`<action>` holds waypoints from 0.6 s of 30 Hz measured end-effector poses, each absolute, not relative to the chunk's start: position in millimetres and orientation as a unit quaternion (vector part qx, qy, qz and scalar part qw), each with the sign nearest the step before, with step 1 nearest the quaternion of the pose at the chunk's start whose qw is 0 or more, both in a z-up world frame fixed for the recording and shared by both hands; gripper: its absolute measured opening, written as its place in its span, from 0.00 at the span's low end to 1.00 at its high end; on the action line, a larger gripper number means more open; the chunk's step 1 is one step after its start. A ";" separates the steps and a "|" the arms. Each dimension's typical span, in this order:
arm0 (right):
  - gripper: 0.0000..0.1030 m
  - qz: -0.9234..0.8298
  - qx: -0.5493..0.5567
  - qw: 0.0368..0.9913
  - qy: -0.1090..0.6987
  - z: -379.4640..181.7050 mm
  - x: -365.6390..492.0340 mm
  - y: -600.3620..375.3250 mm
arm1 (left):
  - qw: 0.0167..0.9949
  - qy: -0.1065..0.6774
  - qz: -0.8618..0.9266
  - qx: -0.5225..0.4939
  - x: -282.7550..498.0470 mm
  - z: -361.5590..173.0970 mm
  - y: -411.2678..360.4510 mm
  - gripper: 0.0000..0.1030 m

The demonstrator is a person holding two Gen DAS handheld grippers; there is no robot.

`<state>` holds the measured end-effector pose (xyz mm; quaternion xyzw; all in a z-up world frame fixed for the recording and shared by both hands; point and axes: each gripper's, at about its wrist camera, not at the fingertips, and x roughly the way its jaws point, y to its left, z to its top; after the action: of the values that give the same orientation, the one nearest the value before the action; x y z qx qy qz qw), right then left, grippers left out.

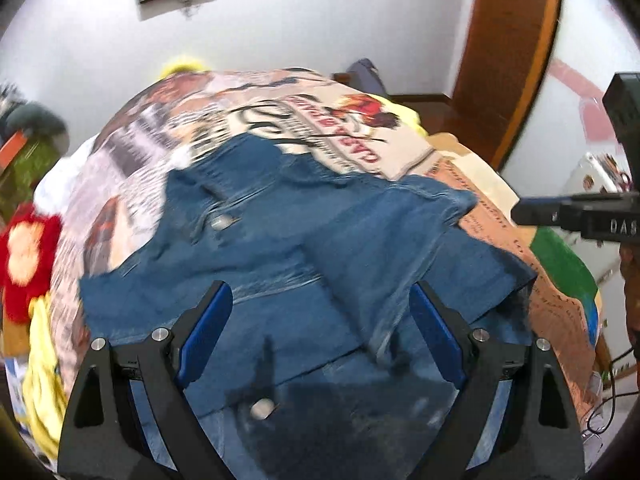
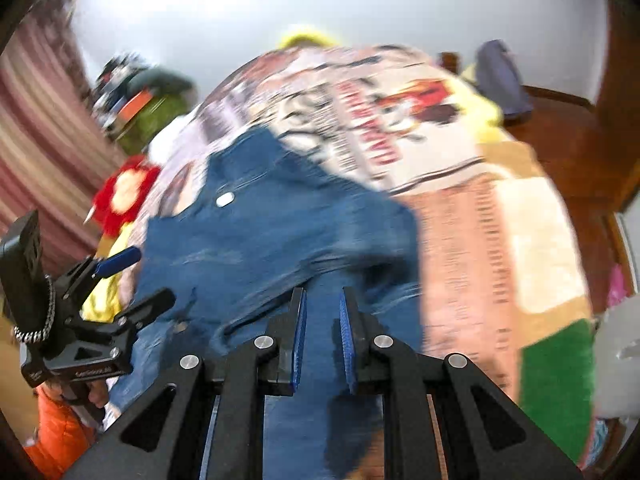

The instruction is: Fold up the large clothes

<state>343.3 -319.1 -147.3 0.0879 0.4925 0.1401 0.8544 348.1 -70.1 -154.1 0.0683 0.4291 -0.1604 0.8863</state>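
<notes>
Denim garment (image 1: 304, 240) lies spread on a bed, over a printed blanket (image 1: 360, 132), with a metal button (image 1: 221, 222) near its far end. The left tool (image 1: 320, 332) hangs over the garment's near part, its blue pads spread wide with nothing between them. The right tool (image 2: 322, 332) is above the garment's near edge, pads pressed nearly together; blur hides whether cloth is pinched. A red plush toy (image 1: 28, 256) sits left of the garment.

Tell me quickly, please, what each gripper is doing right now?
Left gripper: open, empty, over the jeans.
Right gripper: shut, holding nothing.
</notes>
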 end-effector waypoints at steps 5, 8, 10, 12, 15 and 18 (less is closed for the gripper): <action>0.12 0.105 0.107 0.846 0.511 -165.9 350.4 -360.3 | 0.861 0.457 -0.194 0.109 367.8 -183.2 -119.9 0.87; 0.12 0.100 0.109 0.835 0.531 -187.3 351.6 -368.8 | 0.848 0.475 -0.190 0.135 376.6 -207.0 -139.4 0.82; 0.12 0.101 0.110 0.826 0.543 -202.9 352.5 -368.0 | 0.845 0.482 -0.179 0.145 383.6 -221.0 -146.1 0.77; 0.12 0.108 0.110 0.815 0.559 -220.1 354.1 -364.0 | 0.856 0.467 -0.167 0.147 386.8 -220.0 -146.1 0.62; 0.12 0.109 0.104 0.808 0.570 -237.6 352.7 -357.6 | 0.864 0.455 -0.142 0.161 394.0 -216.8 -143.2 0.34; 0.12 0.120 0.103 0.796 0.584 -249.4 352.4 -351.1 | 0.876 0.439 -0.121 0.159 402.4 -204.1 -129.3 0.18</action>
<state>352.4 -351.1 -249.4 0.1028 0.5845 0.1198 0.7959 402.4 -129.3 -204.1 0.1589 0.4385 -0.1207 0.8763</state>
